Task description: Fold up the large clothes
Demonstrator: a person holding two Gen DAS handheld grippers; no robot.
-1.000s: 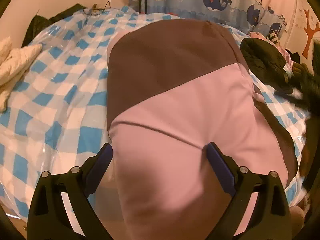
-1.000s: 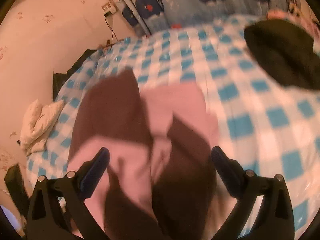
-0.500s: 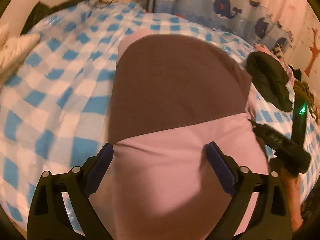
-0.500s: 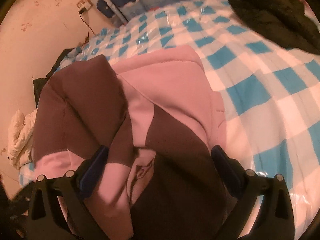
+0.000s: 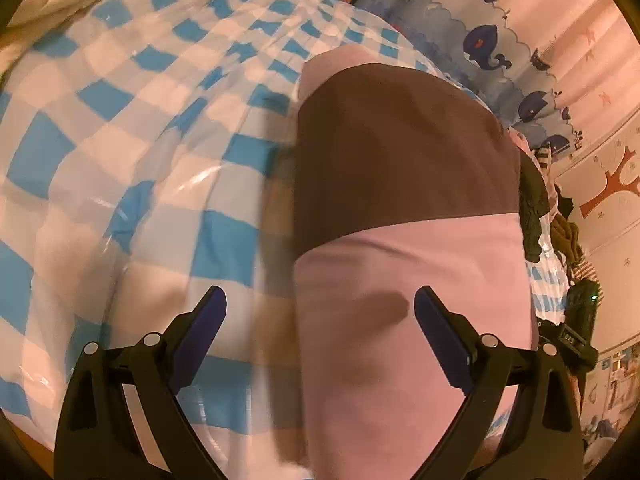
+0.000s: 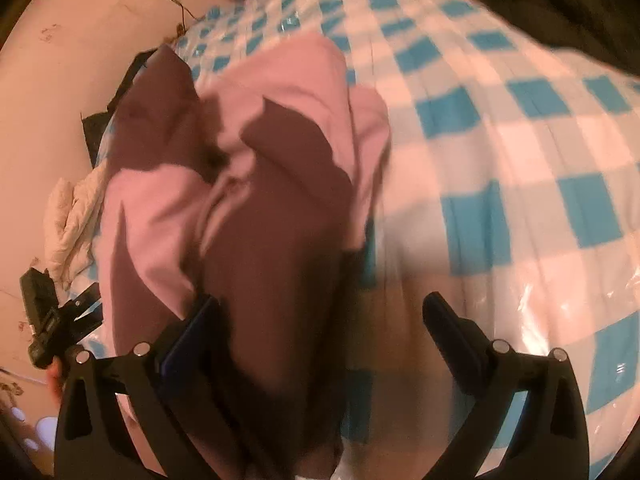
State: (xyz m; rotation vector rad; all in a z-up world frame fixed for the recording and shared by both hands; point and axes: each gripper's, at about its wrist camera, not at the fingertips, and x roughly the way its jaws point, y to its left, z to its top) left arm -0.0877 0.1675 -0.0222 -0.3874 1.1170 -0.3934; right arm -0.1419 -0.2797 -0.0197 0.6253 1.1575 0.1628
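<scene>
A large pink and dark brown garment (image 5: 404,208) lies on the blue-and-white checked bed cover (image 5: 132,128). In the left wrist view it is smooth, its left edge running between my fingers. My left gripper (image 5: 320,320) is open, low over its near pink part. In the right wrist view the garment (image 6: 256,216) is rumpled, with folds of pink and brown. My right gripper (image 6: 320,320) is open over its near right edge, left finger (image 6: 192,332) on the cloth side. The other gripper shows at the edge of each view (image 6: 48,324).
A dark garment (image 6: 560,4) lies at the far right of the bed, also seen in the left wrist view (image 5: 532,208). A cream quilted item (image 6: 72,220) sits at the bed's left edge. A whale-print curtain (image 5: 460,28) hangs behind the bed.
Both grippers have swung outward: the left toward the garment's left edge, the right toward its right edge. The garment now sits off-centre in both views. Both stay open.
</scene>
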